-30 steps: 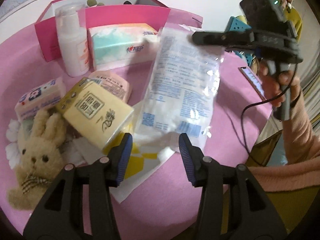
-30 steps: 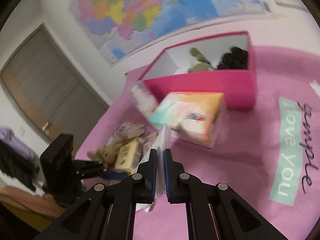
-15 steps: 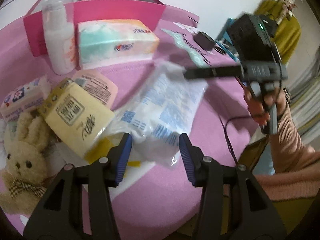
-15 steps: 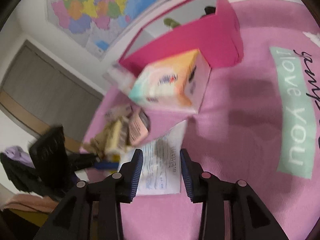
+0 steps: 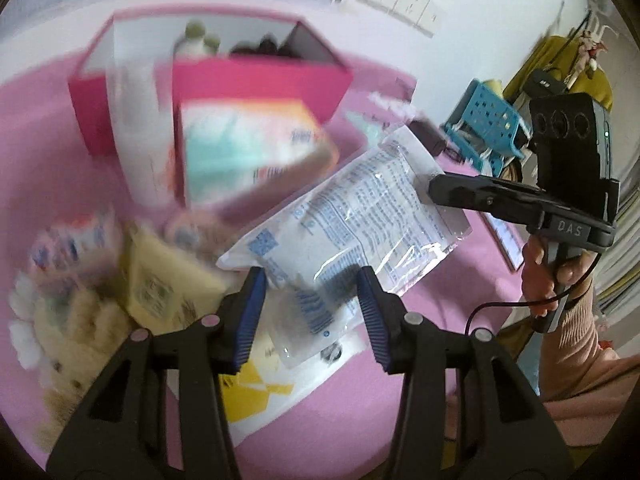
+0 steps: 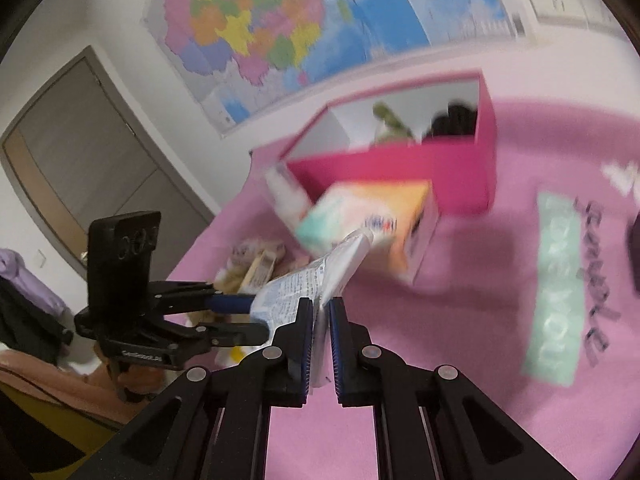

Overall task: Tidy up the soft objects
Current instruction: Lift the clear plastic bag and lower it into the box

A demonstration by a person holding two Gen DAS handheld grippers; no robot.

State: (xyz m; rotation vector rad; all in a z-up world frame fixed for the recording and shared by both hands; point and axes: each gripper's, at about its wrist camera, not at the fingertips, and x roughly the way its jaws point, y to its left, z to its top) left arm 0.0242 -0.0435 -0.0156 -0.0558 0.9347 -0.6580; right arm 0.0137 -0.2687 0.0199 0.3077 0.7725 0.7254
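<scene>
Right wrist only: wall map (image 6: 280,28).

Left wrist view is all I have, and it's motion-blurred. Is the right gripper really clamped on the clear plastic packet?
Observer: Yes. The right wrist view shows the right gripper with its blue pads pressed onto one edge of the plastic packet.
Operator: What is that gripper pointing at?
Observer: It points at the tissue pack, which lies between the gripper and the pink box.
Operator: Is there anything on the mat to the right of the box?
Observer: There is a pale green patch with dark lettering beside it, and nothing lies on the patch.
</scene>
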